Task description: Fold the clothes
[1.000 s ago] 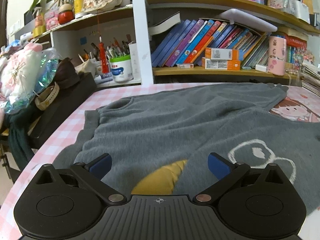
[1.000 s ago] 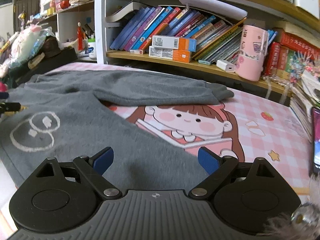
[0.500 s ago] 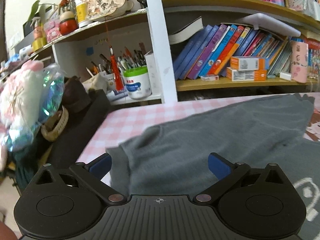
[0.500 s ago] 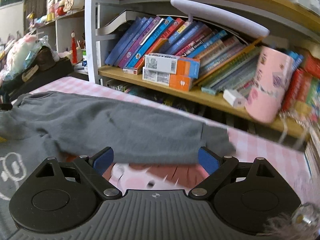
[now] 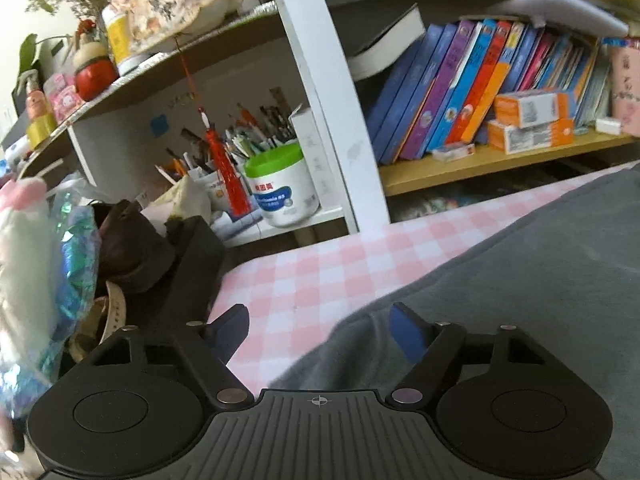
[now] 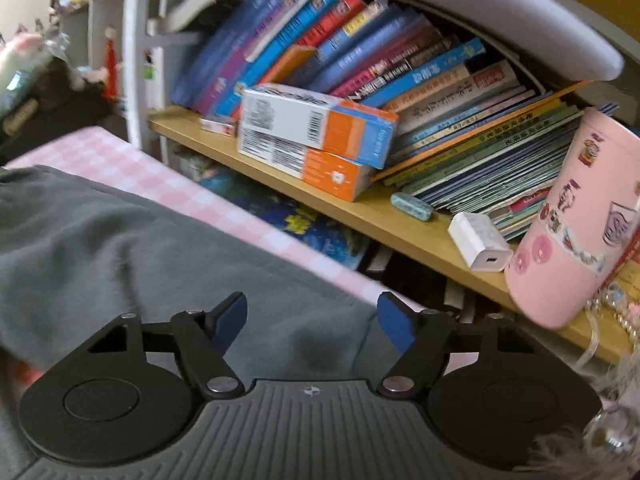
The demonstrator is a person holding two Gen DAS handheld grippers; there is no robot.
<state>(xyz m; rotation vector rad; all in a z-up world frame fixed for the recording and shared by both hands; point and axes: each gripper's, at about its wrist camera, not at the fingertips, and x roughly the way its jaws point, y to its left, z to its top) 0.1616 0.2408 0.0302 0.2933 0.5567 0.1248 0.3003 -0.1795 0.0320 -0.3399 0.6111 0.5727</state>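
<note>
A grey sweatshirt lies flat on the pink checked tablecloth. In the left wrist view my left gripper is open, low over the garment's near-left corner, with its right finger over the cloth and its left finger over the tablecloth. In the right wrist view the grey sleeve stretches across the table's far edge. My right gripper is open, just above the sleeve's end, with both blue pads over the fabric. Neither gripper holds anything.
A bookshelf with leaning books and orange boxes stands right behind the table. A pink cup and a white charger sit on the shelf. A pen pot and dark clutter crowd the left.
Both grippers have moved forward and down toward the far edge of the sweatshirt. The left one has swung left to the garment's corner, the right one has closed in on the sleeve end.
</note>
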